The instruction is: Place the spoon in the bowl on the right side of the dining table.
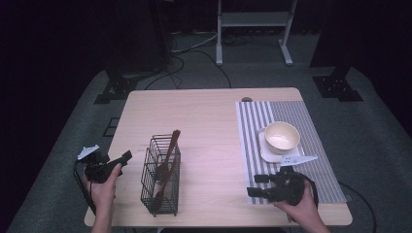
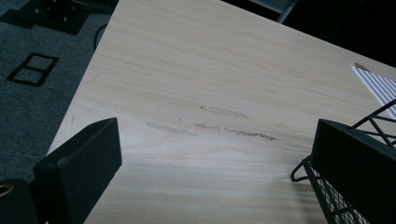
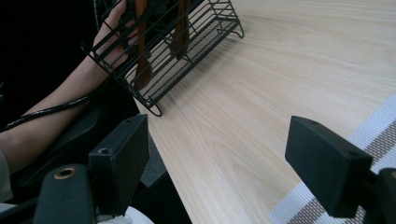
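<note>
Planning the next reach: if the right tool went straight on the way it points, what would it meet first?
Probably the wire basket holding wooden utensils; bare table lies between it and the open right tool.

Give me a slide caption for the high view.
Both grippers, left and right, open, flank a wire basket of wooden utensils.

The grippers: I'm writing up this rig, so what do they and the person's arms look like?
Both the left gripper and right gripper are black, with two blocky rectangular jaws and a pale three-cornered plate on top. A black cable trails from each. The forearms are bare, with no sleeves showing in the high view.
</note>
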